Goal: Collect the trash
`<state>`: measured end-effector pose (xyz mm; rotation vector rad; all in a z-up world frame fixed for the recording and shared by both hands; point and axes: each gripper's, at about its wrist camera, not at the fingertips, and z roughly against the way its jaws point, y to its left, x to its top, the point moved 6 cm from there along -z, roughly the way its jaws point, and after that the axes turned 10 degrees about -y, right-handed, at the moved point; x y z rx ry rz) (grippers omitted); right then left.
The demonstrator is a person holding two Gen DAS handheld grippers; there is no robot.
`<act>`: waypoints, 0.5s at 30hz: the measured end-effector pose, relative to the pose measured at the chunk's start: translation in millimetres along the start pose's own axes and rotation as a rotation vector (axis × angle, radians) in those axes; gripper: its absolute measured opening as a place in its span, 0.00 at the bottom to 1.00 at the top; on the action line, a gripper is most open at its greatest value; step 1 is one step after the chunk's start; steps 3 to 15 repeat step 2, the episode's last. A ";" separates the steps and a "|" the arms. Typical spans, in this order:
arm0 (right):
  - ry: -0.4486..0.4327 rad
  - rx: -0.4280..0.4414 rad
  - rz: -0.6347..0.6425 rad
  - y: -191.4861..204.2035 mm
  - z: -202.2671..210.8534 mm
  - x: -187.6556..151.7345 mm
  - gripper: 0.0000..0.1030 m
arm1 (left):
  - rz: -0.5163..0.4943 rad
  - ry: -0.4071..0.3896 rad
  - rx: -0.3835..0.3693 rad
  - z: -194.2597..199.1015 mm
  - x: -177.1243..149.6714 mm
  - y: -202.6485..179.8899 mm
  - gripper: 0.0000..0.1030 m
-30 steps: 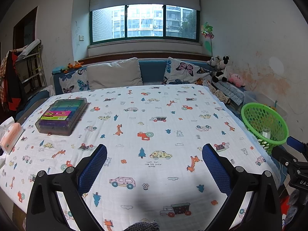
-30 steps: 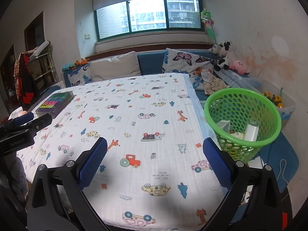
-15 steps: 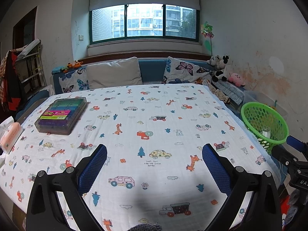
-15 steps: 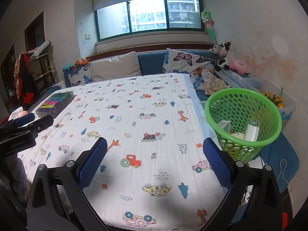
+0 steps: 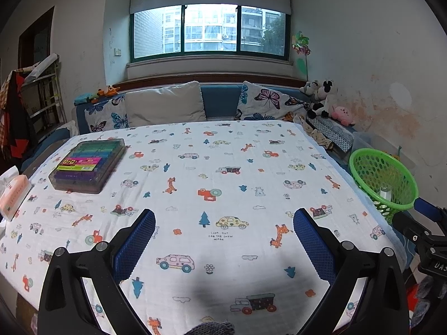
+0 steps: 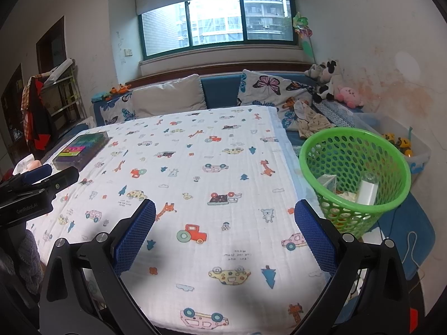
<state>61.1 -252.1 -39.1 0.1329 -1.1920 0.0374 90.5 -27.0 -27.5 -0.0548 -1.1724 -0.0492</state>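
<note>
A green mesh basket (image 6: 354, 173) stands on the floor right of the table and holds several pieces of white trash (image 6: 368, 191); it also shows in the left wrist view (image 5: 382, 178). My left gripper (image 5: 223, 217) is open and empty above the near part of the cartoon-print tablecloth (image 5: 223, 167). My right gripper (image 6: 225, 209) is open and empty above the cloth's near right part, left of the basket. No loose trash shows on the cloth.
A clear case of coloured markers (image 5: 88, 162) lies at the table's left. A pink tissue pack (image 5: 12, 195) sits at the left edge. A blue sofa with pillows (image 5: 164, 106) and plush toys (image 5: 324, 100) runs behind. A clear toy bin (image 6: 396, 142) stands behind the basket.
Both grippers stay open and empty. Each view has shifted only slightly; nothing on the table moved.
</note>
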 end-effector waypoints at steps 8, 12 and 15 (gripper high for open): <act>0.001 0.000 0.000 0.5 -0.6 -0.4 0.96 | 0.003 0.004 0.003 -0.9 -0.5 -0.1 0.93; 0.001 0.000 0.000 0.5 -0.6 -0.4 0.96 | 0.003 0.004 0.003 -0.9 -0.5 -0.1 0.93; 0.001 0.000 0.000 0.5 -0.6 -0.4 0.96 | 0.003 0.004 0.003 -0.9 -0.5 -0.1 0.93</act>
